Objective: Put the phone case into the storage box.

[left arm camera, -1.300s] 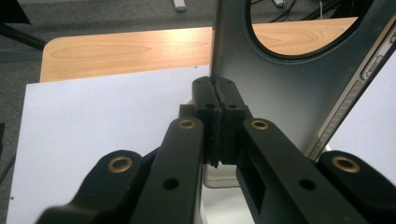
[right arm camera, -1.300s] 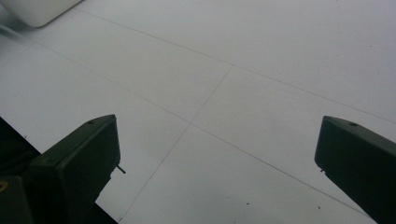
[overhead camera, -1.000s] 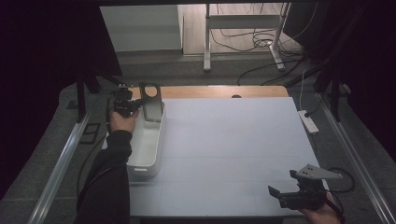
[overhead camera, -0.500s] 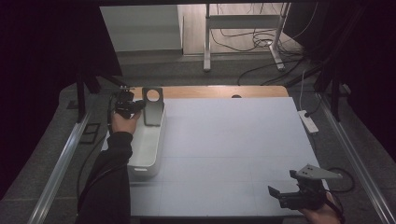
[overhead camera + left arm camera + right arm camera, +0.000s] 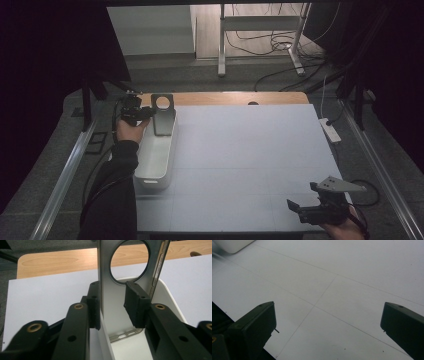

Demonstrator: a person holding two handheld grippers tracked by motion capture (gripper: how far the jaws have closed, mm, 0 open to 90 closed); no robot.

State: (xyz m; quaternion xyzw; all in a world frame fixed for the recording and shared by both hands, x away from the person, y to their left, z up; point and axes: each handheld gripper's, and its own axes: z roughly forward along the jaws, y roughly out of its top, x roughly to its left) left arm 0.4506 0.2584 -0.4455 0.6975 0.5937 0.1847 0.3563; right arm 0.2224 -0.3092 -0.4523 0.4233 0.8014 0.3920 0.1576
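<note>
The left gripper's jaws have just been opened around the bracket, now left standing in the tray. The right gripper is held spread, empty.

The room is dark at the edges, the white table is softly lit, and the near fingers look blurry.
</note>
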